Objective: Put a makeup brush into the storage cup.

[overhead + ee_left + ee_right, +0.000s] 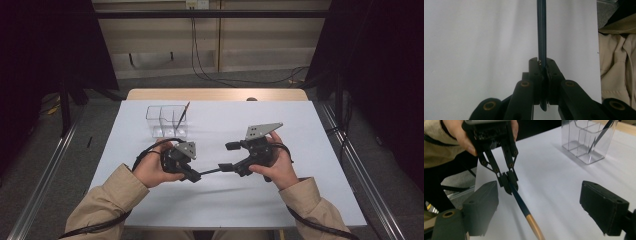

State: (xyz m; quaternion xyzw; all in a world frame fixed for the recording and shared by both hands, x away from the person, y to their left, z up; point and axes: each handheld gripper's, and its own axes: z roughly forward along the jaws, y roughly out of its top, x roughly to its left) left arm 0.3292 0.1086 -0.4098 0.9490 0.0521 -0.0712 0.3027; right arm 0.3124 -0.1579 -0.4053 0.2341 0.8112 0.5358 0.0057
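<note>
My left gripper (194, 175) is shut on a thin brush (210, 171) with a dark blue handle (541, 30). The handle sticks straight out from the closed jaws (543, 66). In the right gripper view the brush (520, 201) runs from the left gripper (509, 182) toward the camera and turns tan (534, 225) near the bottom edge. It passes between the two pads (482, 205) of my right gripper (540, 195), nearer the left pad and touching neither. The right gripper (228, 157) stands open, facing the left one over the white table.
A clear plastic organizer (167, 121) with compartments stands at the back left of the white table top (300, 150), with a second brush (182, 115) leaning in it; in the right gripper view it is the organizer (587, 143). A beige sleeve (616, 65) hangs by the table's near edge.
</note>
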